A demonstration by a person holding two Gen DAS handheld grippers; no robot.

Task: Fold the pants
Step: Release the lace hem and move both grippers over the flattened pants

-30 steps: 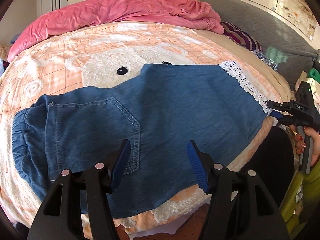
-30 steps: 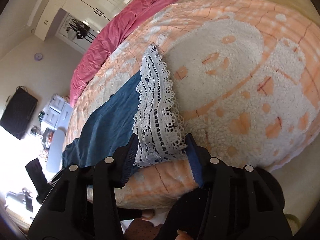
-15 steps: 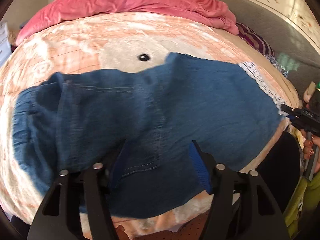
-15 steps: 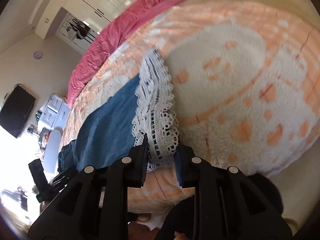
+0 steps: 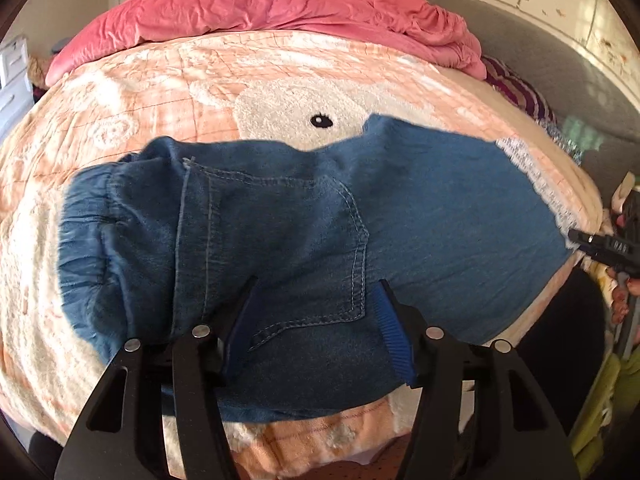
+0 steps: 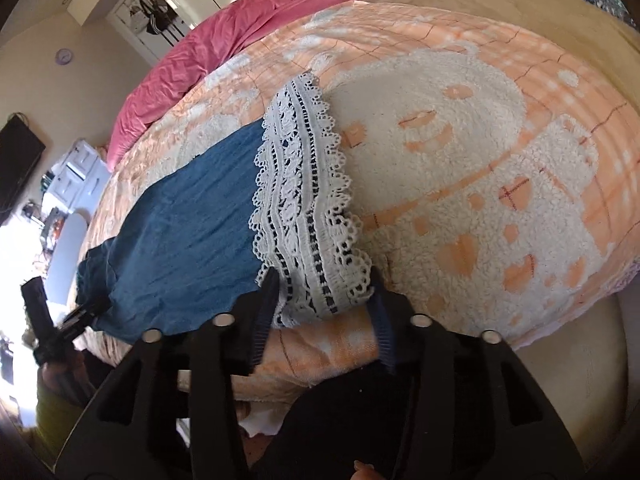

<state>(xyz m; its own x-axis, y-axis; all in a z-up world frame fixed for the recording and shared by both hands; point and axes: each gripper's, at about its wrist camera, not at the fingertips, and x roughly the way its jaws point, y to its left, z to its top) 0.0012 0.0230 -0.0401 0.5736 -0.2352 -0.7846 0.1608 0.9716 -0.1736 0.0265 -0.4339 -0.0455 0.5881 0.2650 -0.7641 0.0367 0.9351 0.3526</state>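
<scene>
Blue denim pants [image 5: 304, 236] lie flat across the peach blanket, waistband at the left, white lace hem [image 5: 536, 176] at the right. My left gripper [image 5: 316, 320] is open, its blue pads over the back pocket near the pants' near edge. In the right wrist view the lace hem [image 6: 308, 200] runs away from me. My right gripper [image 6: 324, 308] is open with its jaws on either side of the hem's near corner. It also shows at the right edge of the left wrist view [image 5: 600, 244].
The peach and white fleece blanket [image 5: 120, 120] covers the bed. A pink duvet [image 5: 260, 12] is bunched along the far side. A grey headboard [image 5: 540, 52] and striped pillow [image 5: 520, 92] are at the right. The bed's near edge drops off just below both grippers.
My right gripper narrowed on the lace hem half a second ago and has opened wide again. My left gripper has shifted left over the pocket area and closer to the denim.
</scene>
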